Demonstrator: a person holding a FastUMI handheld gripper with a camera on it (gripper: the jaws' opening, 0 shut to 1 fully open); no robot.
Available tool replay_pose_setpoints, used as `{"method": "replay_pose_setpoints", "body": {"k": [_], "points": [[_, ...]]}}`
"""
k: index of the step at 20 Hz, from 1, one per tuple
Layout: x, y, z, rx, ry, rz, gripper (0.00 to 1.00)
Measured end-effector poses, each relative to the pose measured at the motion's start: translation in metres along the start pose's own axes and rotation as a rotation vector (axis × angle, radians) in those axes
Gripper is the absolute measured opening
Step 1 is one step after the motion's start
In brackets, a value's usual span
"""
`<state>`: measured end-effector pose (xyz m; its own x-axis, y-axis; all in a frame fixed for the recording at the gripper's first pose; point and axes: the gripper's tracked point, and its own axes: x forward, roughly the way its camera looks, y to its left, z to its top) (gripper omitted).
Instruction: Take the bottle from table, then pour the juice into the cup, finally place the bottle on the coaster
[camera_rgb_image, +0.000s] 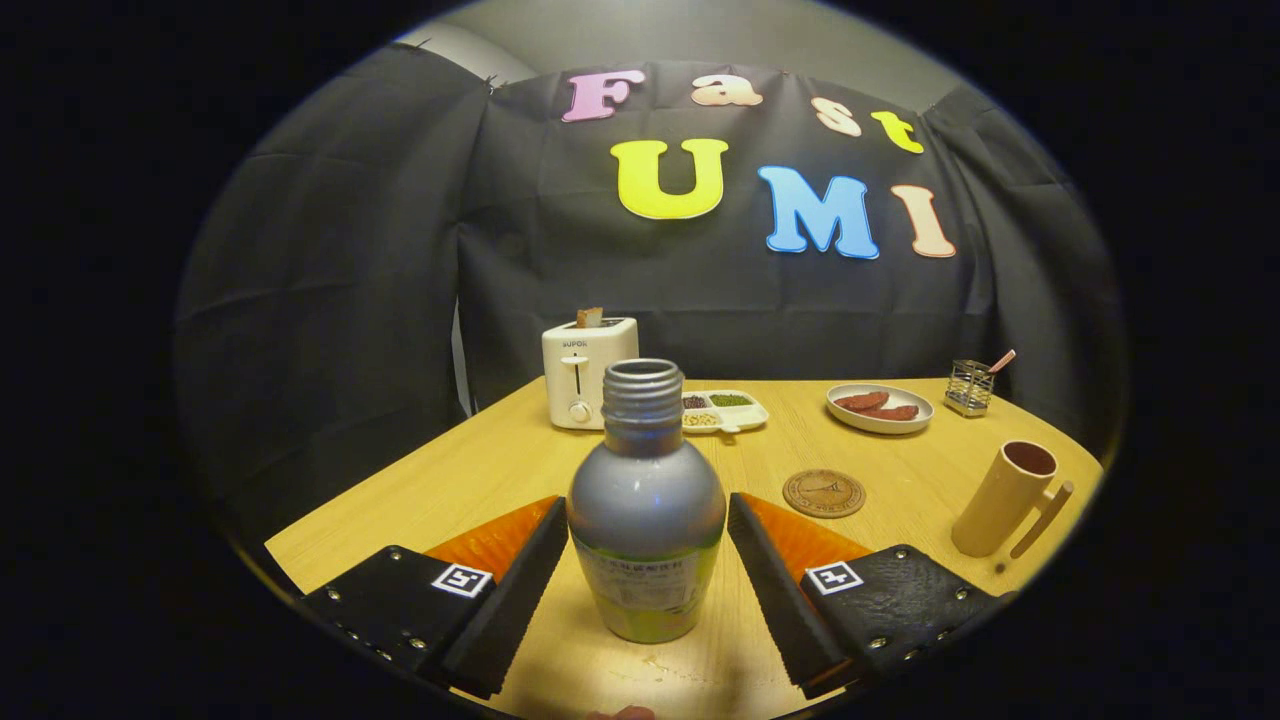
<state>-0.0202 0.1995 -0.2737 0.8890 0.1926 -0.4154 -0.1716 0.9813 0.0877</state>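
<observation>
Between my fingers stands the bottle, upright and uncapped on the wooden table. My gripper is spread wide, and I see a narrow gap on each side of the bottle, neither finger pressing it. At about one o'clock beyond the bottle lies the round coaster; at two to three o'clock, well apart, stands the cup. At twelve o'clock, further back, sits a toaster.
</observation>
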Motion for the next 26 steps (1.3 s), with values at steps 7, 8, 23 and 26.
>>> {"method": "replay_pose_setpoints", "body": {"k": [7, 8, 23, 26], "points": [[0.010, -0.002, -0.027, -0.012, 0.071, -0.006, 0.99], [0.012, -0.003, -0.028, -0.016, 0.077, -0.008, 0.99], [0.008, -0.034, 0.002, 0.147, 0.093, 0.018, 0.79], [0.006, -0.051, 0.007, 0.236, 0.118, 0.021, 0.79]]}}
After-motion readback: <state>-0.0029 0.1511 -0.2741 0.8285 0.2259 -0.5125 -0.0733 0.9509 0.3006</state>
